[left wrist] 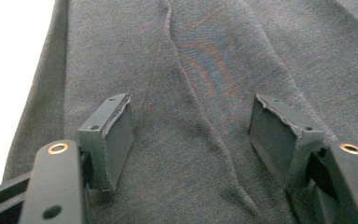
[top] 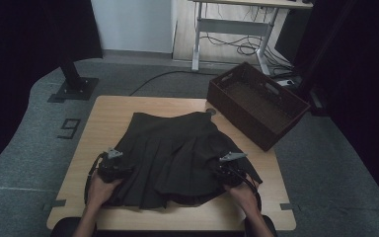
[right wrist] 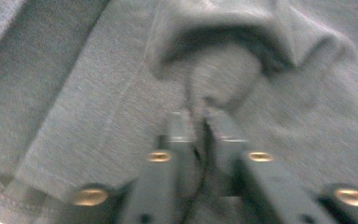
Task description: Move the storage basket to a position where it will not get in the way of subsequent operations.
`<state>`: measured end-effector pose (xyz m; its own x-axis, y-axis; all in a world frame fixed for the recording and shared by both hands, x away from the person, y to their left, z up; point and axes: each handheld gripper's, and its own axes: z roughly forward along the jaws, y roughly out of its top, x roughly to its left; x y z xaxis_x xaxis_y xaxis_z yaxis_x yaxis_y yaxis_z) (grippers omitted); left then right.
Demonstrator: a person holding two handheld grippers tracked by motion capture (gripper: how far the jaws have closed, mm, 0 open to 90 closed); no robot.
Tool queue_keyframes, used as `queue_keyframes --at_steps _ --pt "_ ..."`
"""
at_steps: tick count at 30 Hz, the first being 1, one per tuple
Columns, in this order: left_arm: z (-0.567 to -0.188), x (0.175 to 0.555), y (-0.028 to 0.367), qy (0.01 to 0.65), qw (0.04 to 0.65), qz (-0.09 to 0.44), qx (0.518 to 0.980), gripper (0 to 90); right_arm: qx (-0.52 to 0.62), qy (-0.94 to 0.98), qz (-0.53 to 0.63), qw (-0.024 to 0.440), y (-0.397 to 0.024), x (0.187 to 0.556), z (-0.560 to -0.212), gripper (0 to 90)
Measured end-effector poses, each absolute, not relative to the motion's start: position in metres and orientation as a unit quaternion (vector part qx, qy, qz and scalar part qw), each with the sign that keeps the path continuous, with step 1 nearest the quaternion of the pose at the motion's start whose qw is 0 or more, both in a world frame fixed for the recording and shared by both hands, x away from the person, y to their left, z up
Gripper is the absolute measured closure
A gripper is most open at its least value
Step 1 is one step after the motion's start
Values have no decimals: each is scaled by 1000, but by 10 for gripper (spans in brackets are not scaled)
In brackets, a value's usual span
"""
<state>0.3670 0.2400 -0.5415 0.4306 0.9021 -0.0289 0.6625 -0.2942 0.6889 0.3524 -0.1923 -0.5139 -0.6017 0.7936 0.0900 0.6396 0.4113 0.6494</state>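
Two tools on skirt (top: 170, 153): left hand-held gripper (left wrist: 193, 135) spread; right hand-held gripper (right wrist: 196, 116) pinching fold.

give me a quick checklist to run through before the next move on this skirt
1. Left gripper jaws open over the skirt: ok, wide apart with cloth and a pleat ridge between them.
2. Right gripper has cloth: ok, jaws shut on a pinched fold, though that view is blurred.
3. Both grippers on the skirt's near half, one on each side: ok in the high view.
4. Skirt fully on the table: ok.
5. Basket clear of the skirt: ok, apart at the far right corner.
6. Layers pinched on the right: cannot tell.
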Motion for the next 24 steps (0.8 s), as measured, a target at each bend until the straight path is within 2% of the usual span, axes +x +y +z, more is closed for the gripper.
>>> queue_keyframes --at_steps 2,7,12,14,16,18,20,24 --pt "-542 367 240 503 324 186 780 306 435 830 325 127 -196 348 -510 869" --pt "-542 366 240 506 324 187 777 314 444 828 310 144 -222 331 -497 873" --pt "-542 366 240 506 326 186 776 330 472 819 290 147 -255 319 -512 865" --pt "-542 366 240 506 326 186 777 333 482 818 287 129 -264 318 -523 828" --pt "-542 366 240 506 326 186 777 333 475 819 297 124 -268 315 -524 716" --pt "-542 366 240 505 326 184 777 332 473 809 330 117 -275 313 -515 658" --pt "-542 365 239 504 326 185 778 329 480 794 353 120 -284 315 -504 686" --pt "-542 362 236 501 326 185 780 328 497 777 349 165 -306 327 -485 747"
